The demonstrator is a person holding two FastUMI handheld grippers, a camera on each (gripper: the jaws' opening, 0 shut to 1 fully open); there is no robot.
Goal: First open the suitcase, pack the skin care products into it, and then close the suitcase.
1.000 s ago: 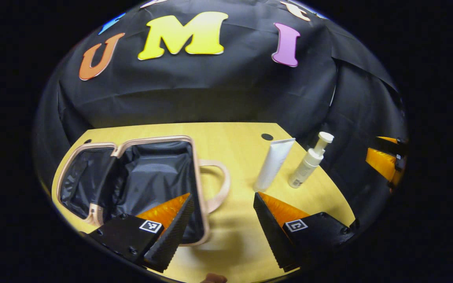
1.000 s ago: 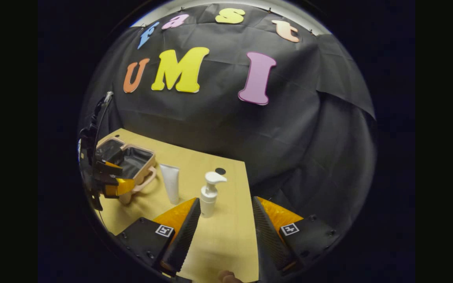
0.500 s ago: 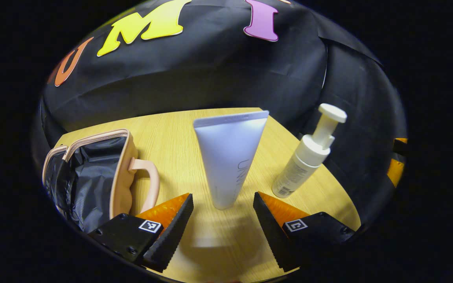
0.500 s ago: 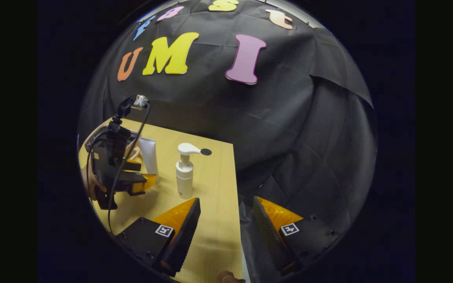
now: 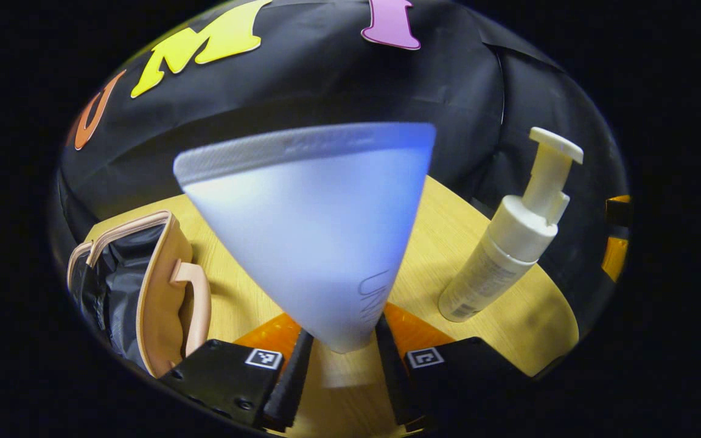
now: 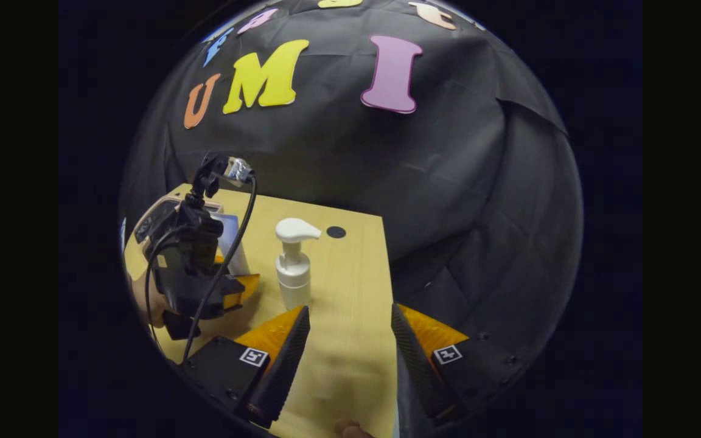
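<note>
White tube (image 5: 314, 237), faint grey lettering, unreadable

Perhaps "UN" on tube (image 5: 320, 243)

Left gripper (image 5: 338, 359) moved off the open suitcase (image 5: 156, 292) and in on the white tube (image 5: 320, 237). 1 s ago the tube stood well ahead and right of the fingers; 0.5 s ago it was centred between wide-open fingers; now both fingers have closed against its lower end. Suitcase slid from dead ahead to the far left of the claw. Pump bottle (image 5: 509, 243) sits nearer on its right.

Right gripper (image 6: 345, 347) swung a bit: pump bottle (image 6: 293, 267) now just ahead of its left finger, and the left gripper (image 6: 204, 274) has come closer on its left.
</note>
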